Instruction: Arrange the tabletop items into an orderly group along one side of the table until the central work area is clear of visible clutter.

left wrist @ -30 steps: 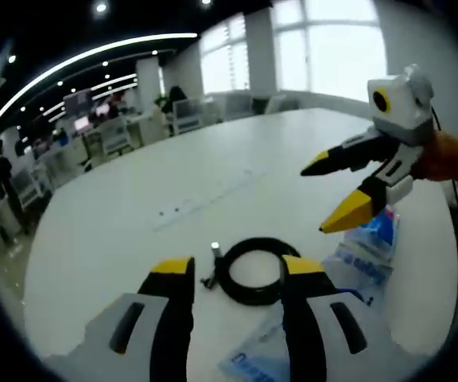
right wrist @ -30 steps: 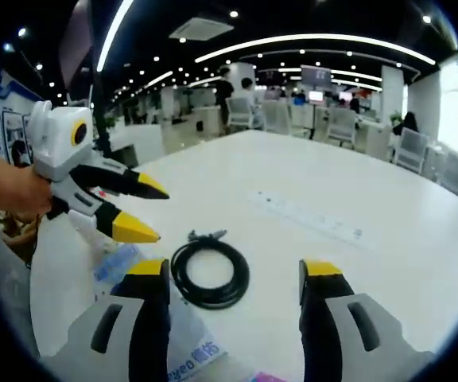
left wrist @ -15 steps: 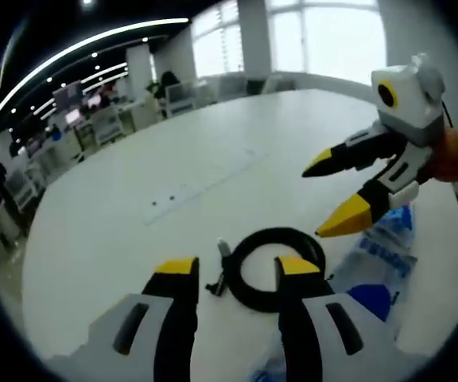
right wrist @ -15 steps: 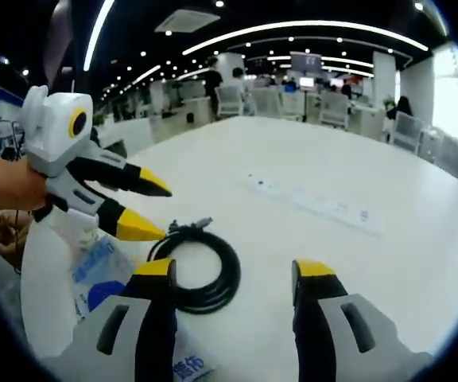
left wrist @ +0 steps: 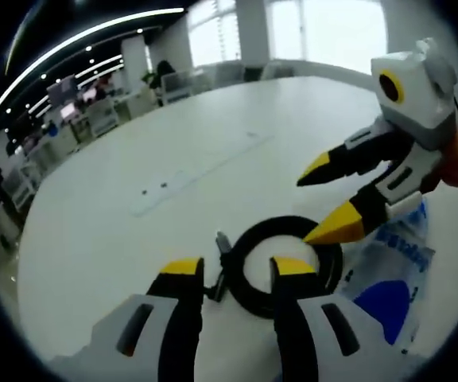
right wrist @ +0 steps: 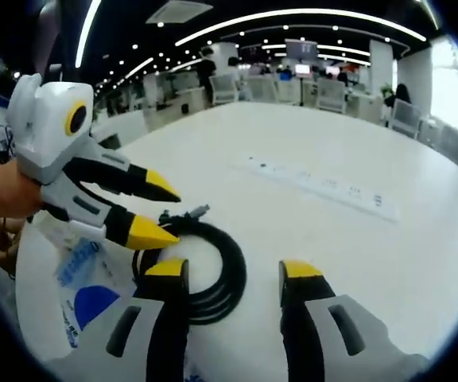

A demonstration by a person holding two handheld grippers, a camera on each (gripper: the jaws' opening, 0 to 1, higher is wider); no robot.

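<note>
A black coiled cable (left wrist: 254, 232) lies on the white table (left wrist: 118, 239), its plug ends (left wrist: 222, 242) pointing away from the coil. My left gripper (left wrist: 237, 269) is open just in front of the coil's left edge. My right gripper (left wrist: 324, 200) comes in from the right, open, its lower tip over the coil's right side. In the right gripper view my right gripper (right wrist: 233, 272) stands open over the cable (right wrist: 227, 245), and the left gripper (right wrist: 169, 213) hangs open at the coil's left. A blue-and-white packet (left wrist: 392, 274) lies partly under the cable.
A flat white power strip (right wrist: 324, 187) lies farther out on the table (right wrist: 388, 263), also seen as the power strip (left wrist: 197, 171) in the left gripper view. The packet (right wrist: 86, 274) reaches toward the table's near edge. Office desks and chairs stand beyond the table.
Both grippers have come closer to the cable coil, which looks larger in both views. Each gripper's jaws stand a little narrower than before. The cable and packet have not moved.
</note>
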